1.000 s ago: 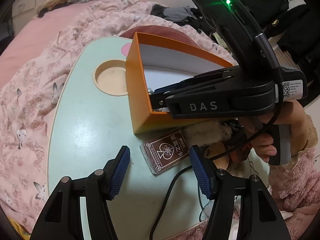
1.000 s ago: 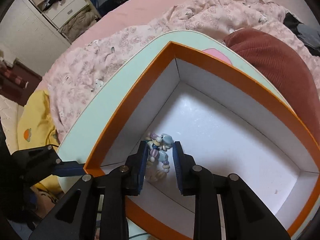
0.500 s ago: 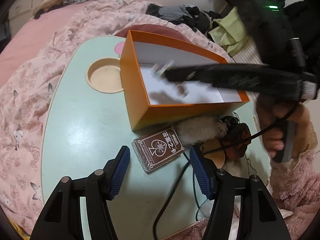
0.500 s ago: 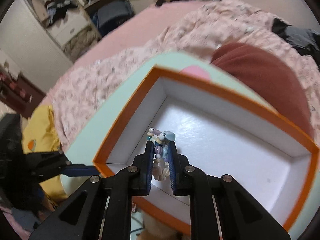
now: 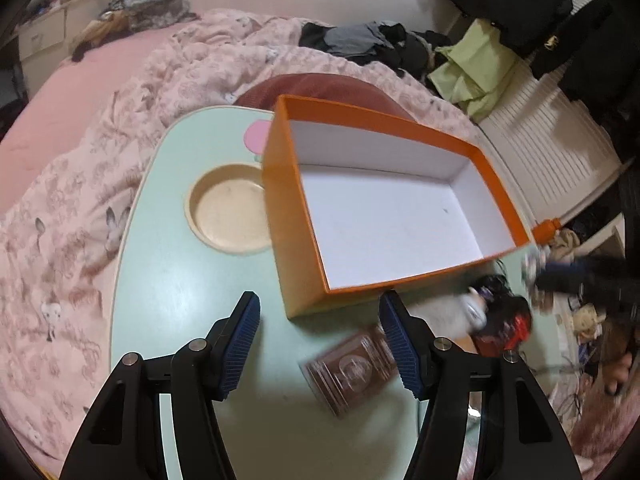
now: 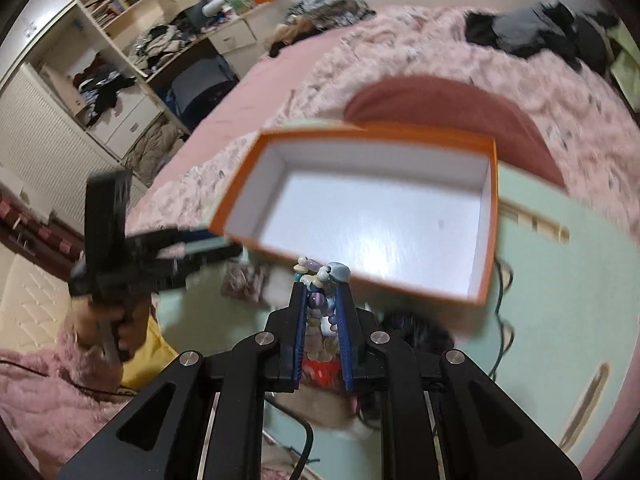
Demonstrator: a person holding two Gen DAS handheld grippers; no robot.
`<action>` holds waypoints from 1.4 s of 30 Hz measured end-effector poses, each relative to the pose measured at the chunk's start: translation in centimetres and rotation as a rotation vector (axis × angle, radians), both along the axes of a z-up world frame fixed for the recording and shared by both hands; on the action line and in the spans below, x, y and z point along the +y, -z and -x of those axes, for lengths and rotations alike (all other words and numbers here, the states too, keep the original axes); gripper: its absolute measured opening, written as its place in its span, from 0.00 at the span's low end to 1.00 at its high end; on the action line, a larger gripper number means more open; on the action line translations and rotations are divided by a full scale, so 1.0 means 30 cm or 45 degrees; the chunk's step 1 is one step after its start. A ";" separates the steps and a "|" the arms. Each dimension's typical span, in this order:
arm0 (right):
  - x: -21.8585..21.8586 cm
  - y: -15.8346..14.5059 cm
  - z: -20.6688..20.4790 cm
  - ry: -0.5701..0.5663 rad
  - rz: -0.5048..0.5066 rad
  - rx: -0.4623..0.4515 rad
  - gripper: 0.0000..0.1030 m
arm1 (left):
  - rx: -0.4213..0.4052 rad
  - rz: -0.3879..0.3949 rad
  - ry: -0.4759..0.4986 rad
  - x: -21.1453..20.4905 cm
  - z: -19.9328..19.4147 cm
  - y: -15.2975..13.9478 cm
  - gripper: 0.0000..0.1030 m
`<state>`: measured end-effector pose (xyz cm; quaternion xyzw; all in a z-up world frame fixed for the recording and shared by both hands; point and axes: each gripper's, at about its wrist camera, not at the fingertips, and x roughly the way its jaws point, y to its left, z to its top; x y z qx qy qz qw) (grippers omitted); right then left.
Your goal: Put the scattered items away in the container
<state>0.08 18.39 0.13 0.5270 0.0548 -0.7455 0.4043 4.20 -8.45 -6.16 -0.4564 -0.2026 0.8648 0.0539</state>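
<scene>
An orange box [image 5: 280, 216] with a white, empty inside stands on the mint-green table [image 5: 168, 280]; it also shows in the right wrist view [image 6: 493, 216]. My right gripper [image 6: 323, 292] is shut on a beaded bracelet [image 6: 320, 276], held near the box's near wall, outside it. My left gripper [image 5: 318, 320] is open and empty, above the table in front of the box. A brown card deck [image 5: 352, 372] lies just right of its opening. A white furry item [image 5: 444, 312] and a black-red item [image 5: 508, 320] lie by the box's right corner.
A round wooden cup recess [image 5: 230, 214] sits in the table left of the box. A black cable [image 6: 500, 300] runs across the table. Pink bedding [image 5: 60, 200] surrounds the table, with a dark red cushion [image 6: 448, 108] behind it.
My right gripper closed on the bracelet inside the box, lifted it and pulled back out over the near wall. My left gripper shifted so the box looks farther and the card deck lies to the right.
</scene>
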 end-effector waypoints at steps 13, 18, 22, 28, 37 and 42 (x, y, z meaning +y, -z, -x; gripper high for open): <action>0.058 0.019 -0.074 0.251 0.093 0.210 0.30 | 0.182 0.095 0.140 0.055 -0.147 -0.093 0.60; 0.126 -0.049 -0.221 0.333 0.155 0.416 0.43 | 0.222 0.111 0.225 0.134 -0.254 -0.115 0.61; 0.168 -0.066 -0.344 0.350 0.235 0.529 0.43 | 0.320 0.150 0.191 0.164 -0.332 -0.117 0.62; 0.305 -0.092 -0.489 0.564 0.740 0.835 0.47 | 0.368 0.106 0.153 0.169 -0.382 -0.096 0.62; 0.457 -0.265 -0.656 0.638 1.069 0.978 0.68 | 0.337 0.129 0.335 0.262 -0.464 -0.054 0.64; 0.502 -0.314 -0.745 0.611 0.784 1.043 0.75 | 0.359 0.167 0.449 0.337 -0.524 -0.038 0.64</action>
